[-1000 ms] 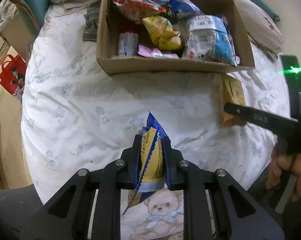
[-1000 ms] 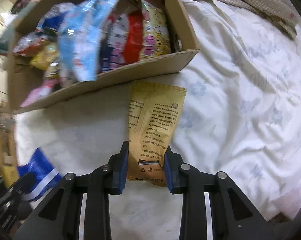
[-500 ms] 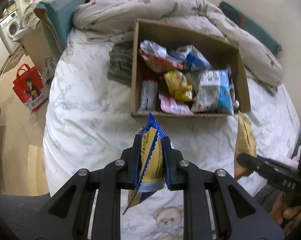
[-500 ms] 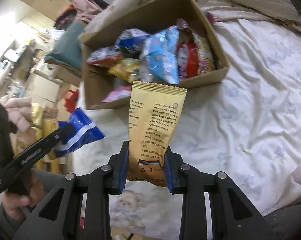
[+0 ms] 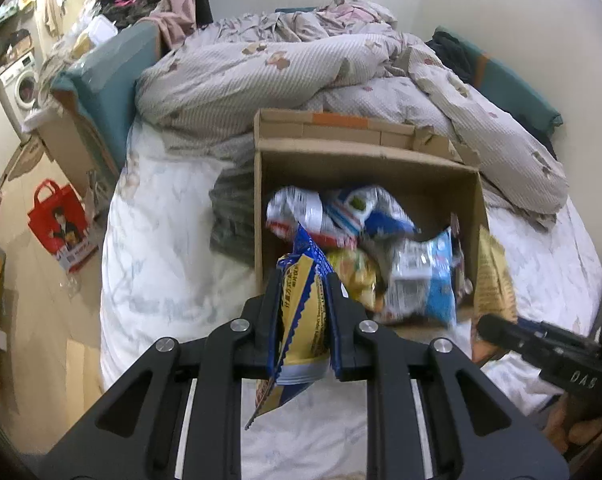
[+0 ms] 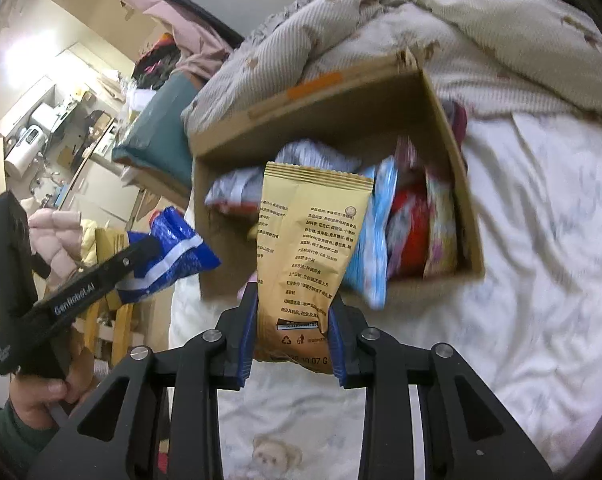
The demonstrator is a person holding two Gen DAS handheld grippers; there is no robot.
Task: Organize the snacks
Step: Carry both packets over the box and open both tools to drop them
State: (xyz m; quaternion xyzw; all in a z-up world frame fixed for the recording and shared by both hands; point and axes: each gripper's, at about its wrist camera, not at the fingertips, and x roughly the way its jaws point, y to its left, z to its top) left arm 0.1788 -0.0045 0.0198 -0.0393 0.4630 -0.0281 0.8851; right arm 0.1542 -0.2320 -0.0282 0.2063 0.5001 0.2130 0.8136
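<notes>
Two packets are now held up in the air, one in each gripper, where a second ago both sat low over the sheet just short of the box. From the left wrist view, the left gripper (image 5: 301,320) has its fingers closed narrowly on a blue-and-yellow snack packet (image 5: 301,312), pinched edge-on so its serrated blue seam hangs down below the fingers. Beyond the fingertips lies the open cardboard box (image 5: 481,208), already holding several bags; a second ago it filled the top of this view from close up, and now it sits further off with the rumpled duvet (image 5: 261,76) behind it, so the gripper has been lifted and drawn back. To the right of the fingers the right gripper (image 5: 497,328) shows with its tan packet standing by the box's right wall. From the right wrist view, the right gripper is closed on the lower part of the tan snack packet (image 6: 309,248), which stands upright between the fingers, its crimped top overlapping the box's mouth. Out to the left of these fingers the blue packet juts forward. Both packets appear raised clear of the bed (image 6: 541,240), probably ready to carry over the box and drop in; neither is in it yet.
</notes>
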